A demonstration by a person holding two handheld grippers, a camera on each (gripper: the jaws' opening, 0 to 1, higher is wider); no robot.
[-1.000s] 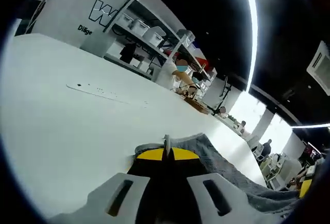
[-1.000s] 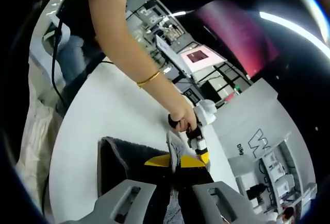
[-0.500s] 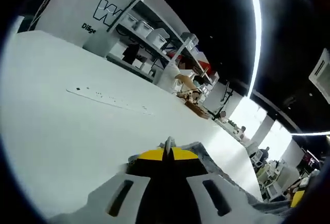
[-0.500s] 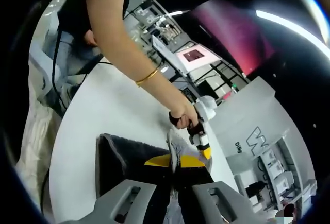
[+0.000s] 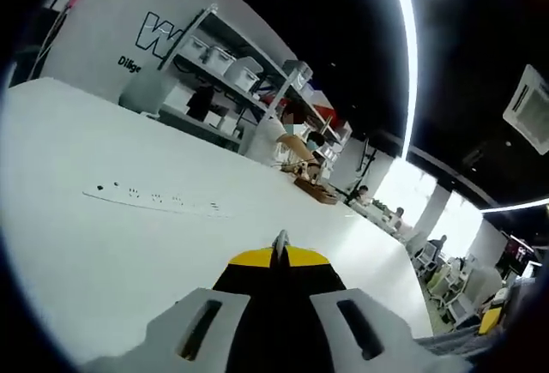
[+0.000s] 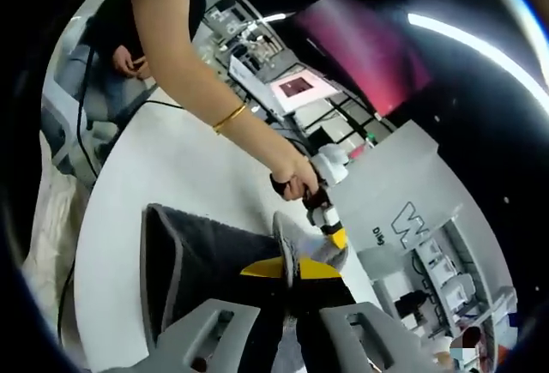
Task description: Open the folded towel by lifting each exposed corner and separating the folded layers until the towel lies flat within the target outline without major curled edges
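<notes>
left gripper [image 5: 280, 244]: jaws pressed together, thin pale sliver of towel edge pinched at the yellow tips; lifted off the table, looking across it.
right gripper [image 6: 287, 263]: jaws clamped on a grey corner of the towel, cloth bunched up between the yellow tips.
towel [image 6: 210, 257]: grey, dark underside showing; in the right gripper view it hangs raised off the table, stretched from the right jaws toward the other gripper, one folded edge running down the left side of the cloth. In the left gripper view just a grey strip low at the right edge [image 5: 455, 345].
other gripper in right view [image 6: 330, 231]: white body with yellow tip, held by the person's hand, sits touching the far end of the towel; whether its jaws are closed cannot be told from this view.
hand [image 6: 296, 180]: wrapped round the handle of that far gripper; gold bracelet [image 6: 226, 117] on the wrist.
table [image 5: 103, 244]: white, wide; towel is above it, not flat.
power strip [image 5: 150, 199]: white, long, lying on the table well ahead of the left jaws.
shelves [image 5: 232, 69]: against the far wall, holding bins, beyond the table.
target outline: cannot make one out.
</notes>
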